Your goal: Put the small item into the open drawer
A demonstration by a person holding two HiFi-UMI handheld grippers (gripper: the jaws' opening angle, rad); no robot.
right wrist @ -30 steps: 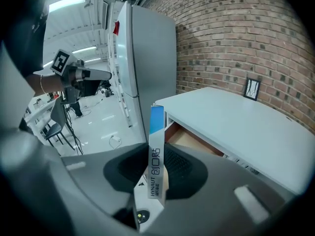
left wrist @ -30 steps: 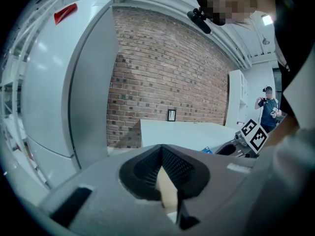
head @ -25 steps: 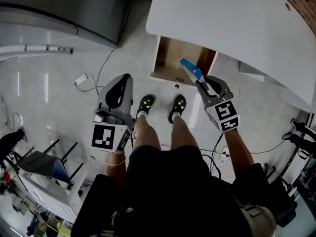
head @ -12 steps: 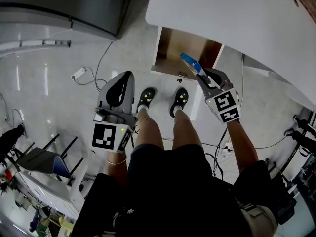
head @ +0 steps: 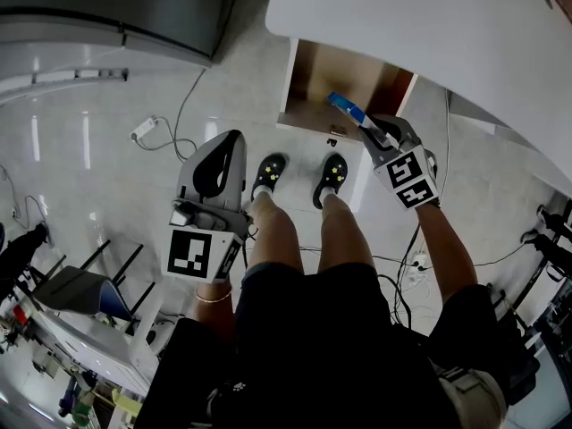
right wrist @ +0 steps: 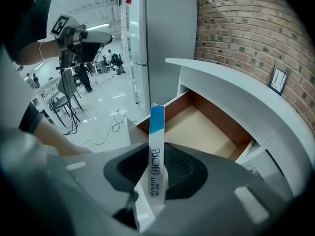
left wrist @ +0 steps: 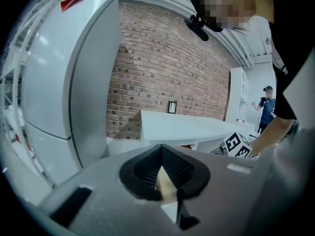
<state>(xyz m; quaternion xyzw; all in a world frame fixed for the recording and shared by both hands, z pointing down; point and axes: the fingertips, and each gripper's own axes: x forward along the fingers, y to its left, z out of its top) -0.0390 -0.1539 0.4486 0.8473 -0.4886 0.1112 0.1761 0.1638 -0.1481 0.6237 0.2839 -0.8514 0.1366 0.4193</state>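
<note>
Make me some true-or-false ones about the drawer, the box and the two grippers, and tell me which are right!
1. The right gripper holds a blue and white box. True.
2. The drawer is closed. False: it is pulled open under the white table.
3. The box lies in the drawer. False: it is clamped in the right jaws, above the drawer's front edge.
4. The wall behind the table is brick. True.
5. The left gripper holds a box too. False: there is nothing between its jaws.
</note>
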